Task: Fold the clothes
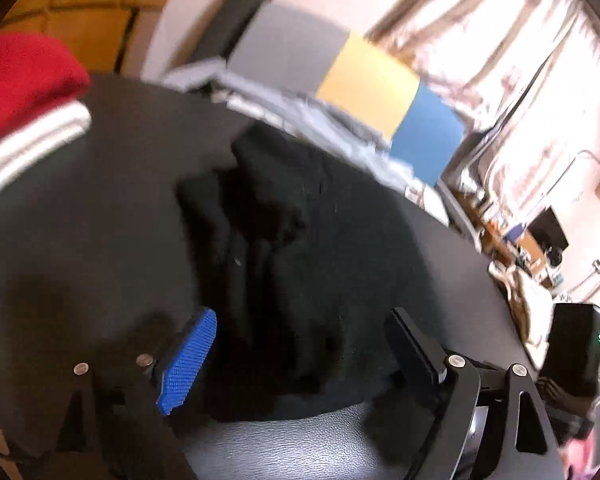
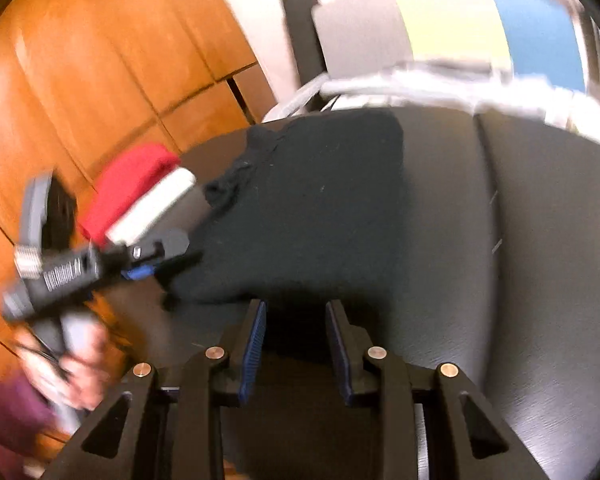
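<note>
1. Black cloth, a dark garment (image 1: 300,248), lies bunched on the dark leather-grained table (image 2: 540,280); from my right wrist view it looks partly folded, with a fairly square far edge and a rumpled corner toward the left.
2. My left jaws (image 1: 300,356) stand wide, one blue pad (image 1: 188,364) on one side and the black finger on the other. The garment's near edge lies below and between them, but neither pad presses on it, so I hold nothing there.
3. My right jaws (image 2: 296,344) are narrow, only a slim gap between the pads, and that gap looks empty; the garment's near hem sits just beyond the tips.
4. In the right wrist view my left gripper (image 2: 148,256) hangs at the garment's left corner, with my hand (image 2: 76,368) on its handle below.
5. At the table's left edge sits a red folded item (image 2: 128,192) on a white one (image 2: 152,208), touching each other. I judge this to be the finished stack, kept aside so the work surface is free.
6. My guess is that the black piece lies central so both grippers can reach opposite edges; the next fold would need a grip on the near hem.
7. Both views are blurred, so fine creases are beyond telling.
</note>
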The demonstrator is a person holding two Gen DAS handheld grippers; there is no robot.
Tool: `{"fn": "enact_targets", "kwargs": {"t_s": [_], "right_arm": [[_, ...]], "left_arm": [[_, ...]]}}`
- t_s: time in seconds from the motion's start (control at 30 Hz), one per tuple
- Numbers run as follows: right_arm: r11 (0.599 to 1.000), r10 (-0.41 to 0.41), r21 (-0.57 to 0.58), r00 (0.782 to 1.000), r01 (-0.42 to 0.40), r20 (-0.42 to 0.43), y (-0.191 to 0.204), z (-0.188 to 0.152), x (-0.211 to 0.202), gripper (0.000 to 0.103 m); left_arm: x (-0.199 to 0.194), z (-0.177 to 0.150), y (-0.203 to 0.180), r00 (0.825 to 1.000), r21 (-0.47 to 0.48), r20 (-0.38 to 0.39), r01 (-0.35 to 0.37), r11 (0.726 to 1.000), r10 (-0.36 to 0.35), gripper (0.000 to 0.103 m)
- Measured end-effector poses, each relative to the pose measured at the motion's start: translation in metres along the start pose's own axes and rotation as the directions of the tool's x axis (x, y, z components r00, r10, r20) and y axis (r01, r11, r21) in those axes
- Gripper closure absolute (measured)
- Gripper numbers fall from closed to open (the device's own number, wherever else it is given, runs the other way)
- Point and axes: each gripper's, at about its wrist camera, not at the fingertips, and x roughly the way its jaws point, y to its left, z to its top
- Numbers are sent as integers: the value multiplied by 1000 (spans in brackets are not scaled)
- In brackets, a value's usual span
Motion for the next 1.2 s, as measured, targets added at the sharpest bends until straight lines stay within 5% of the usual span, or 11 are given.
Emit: {"fn": "enact_targets", "kwargs": {"t_s": [0.13, 0.23, 0.37, 0.47, 0.7, 0.87, 0.9, 0.97, 1.2], "right_arm": [[971, -134, -197, 991, 135, 22, 23, -11, 3, 72], [957, -162, -242, 987, 158, 4, 27, -18, 18, 71], [941, -198, -273, 979, 201, 37, 28, -15, 30, 74], [939, -215, -266, 976, 219, 42, 21, -5, 34, 98], [970, -101, -208, 988, 125, 120, 5, 0, -24, 102], [982, -69, -177, 998, 67, -9, -5, -23, 6, 102], [990, -41, -134, 999, 38, -18, -8, -24, 6, 100], [995, 4, -103, 1000, -3, 10, -7, -23, -4, 74], [995, 27, -96, 997, -19, 78, 5, 9, 2, 74]], "left_arm": [[5, 4, 7, 1000, -97, -25, -4, 995, 2, 16], [10, 5, 13, 997, -154, -75, 3, 988, -14, 19], [21, 4, 0, 990, -93, -141, -23, 995, 10, 57], [29, 5, -11, 984, -40, -177, -43, 998, 35, 90], [-22, 24, -19, 994, -25, -90, 68, 997, -70, 92], [-7, -11, 0, 988, 40, -143, -55, 998, 60, 91], [-3, -20, 8, 985, 21, -162, -57, 998, 59, 91], [0, -30, 20, 984, -26, -171, -46, 999, 41, 90], [-14, -38, 45, 997, -195, -62, 33, 980, -46, 88]]}}
